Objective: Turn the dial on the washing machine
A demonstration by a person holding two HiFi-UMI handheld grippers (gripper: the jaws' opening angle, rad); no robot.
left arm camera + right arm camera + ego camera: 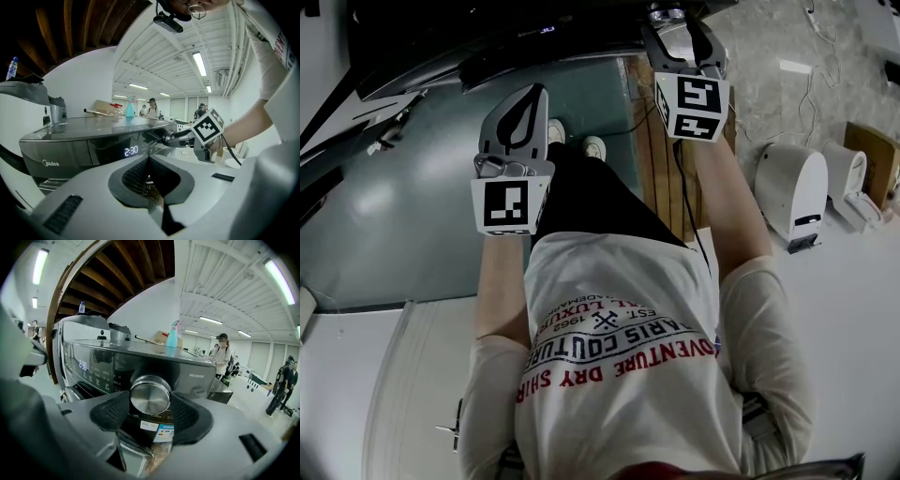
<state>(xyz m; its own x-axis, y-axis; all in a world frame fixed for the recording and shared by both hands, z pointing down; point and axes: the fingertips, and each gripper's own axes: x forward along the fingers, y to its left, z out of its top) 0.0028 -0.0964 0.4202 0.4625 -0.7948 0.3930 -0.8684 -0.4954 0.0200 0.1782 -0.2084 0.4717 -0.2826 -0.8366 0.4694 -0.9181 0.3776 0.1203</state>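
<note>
"At the centre of the right gripper view, what is there?"

"A round, brushed-metal dial, face-on to the lens. It sits on the dark front panel of the washing machine, to the right of a lit display."

"And the right gripper itself?"

"Its two dark pads stand wide and flank the dial, one against its left edge and one against its right. They look clamped on the rim, with nothing else between them."

"Which way does the dial point?"

"Straight out of the panel toward the camera. It is a short, stubby knob, so its axis runs along the line the gripper looks down. The dial lies dead ahead of the jaws, not off to a side. A turn would, I judge, come from rolling the wrist about that line while the pads hold."

"Where is the other hand?"

"The head view shows the left gripper at centre left, lower in the frame than the right one, which reaches to the top edge where the machine is. Its own view shows its jaws pressed together, with nothing in them, and the right gripper's marker cube at mid-right. The right hand is on the dial; the left is well apart from it."
</note>
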